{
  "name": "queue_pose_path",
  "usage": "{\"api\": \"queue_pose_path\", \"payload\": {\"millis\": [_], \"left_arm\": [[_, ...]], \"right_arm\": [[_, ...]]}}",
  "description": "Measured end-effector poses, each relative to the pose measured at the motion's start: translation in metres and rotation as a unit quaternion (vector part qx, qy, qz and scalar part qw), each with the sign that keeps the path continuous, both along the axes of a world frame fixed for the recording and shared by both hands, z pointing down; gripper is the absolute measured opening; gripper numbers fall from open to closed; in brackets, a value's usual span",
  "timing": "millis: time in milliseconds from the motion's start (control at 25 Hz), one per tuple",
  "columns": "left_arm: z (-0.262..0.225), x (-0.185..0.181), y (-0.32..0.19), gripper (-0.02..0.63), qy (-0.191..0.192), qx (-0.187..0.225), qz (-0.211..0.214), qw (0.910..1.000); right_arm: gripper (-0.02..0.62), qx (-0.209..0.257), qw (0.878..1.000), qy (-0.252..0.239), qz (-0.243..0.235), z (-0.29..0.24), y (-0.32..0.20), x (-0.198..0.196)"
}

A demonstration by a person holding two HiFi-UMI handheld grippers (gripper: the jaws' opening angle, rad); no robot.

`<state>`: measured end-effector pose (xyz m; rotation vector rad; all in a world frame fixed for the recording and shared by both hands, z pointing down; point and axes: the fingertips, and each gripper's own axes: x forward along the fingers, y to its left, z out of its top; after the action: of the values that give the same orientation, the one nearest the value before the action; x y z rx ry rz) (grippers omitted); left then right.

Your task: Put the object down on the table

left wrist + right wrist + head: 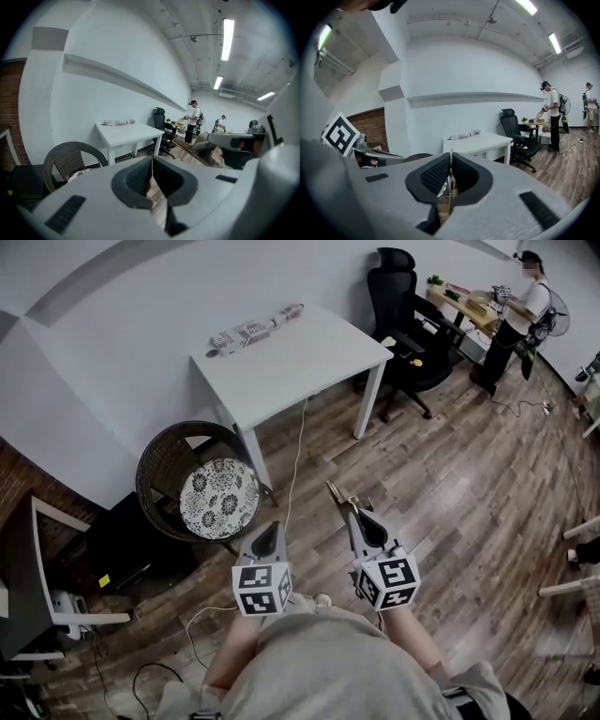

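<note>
Carry step: right tongs [352,512] pinch a thin strip [335,493], well short of the far white bench [300,357]; left tongs [269,531] closed, empty; next move, I judge: approach, lower strip onto bare top.

object [336,493]: thin brownish strip | pinched in right gripper [450,161] | above floor [450,502], short of white table [309,357]

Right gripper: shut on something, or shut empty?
Shut on a thin object: the fingers of the right gripper pinch it edge-on, and the head view shows it poking past them.
</note>
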<state>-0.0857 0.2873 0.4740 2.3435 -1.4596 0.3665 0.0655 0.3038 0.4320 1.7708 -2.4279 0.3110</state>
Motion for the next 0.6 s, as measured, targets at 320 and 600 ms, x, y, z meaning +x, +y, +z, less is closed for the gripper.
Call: {"api": "queue_pose_path", "payload": {"millis": [320, 600], "left_arm": [[-0.007, 0.004, 0.01, 0.009, -0.002, 0.012, -0.008, 0.9999], [-0.007, 0.017, 0.014, 0.009, 0.001, 0.016, -0.013, 0.9998]], "right_arm": [[0.018, -0.003, 1.0, -0.005, -0.012, 0.001, 0.008, 0.008], [0.018, 0.007, 1.0, 0.007, -0.017, -0.001, 0.012, 0.018]]}}
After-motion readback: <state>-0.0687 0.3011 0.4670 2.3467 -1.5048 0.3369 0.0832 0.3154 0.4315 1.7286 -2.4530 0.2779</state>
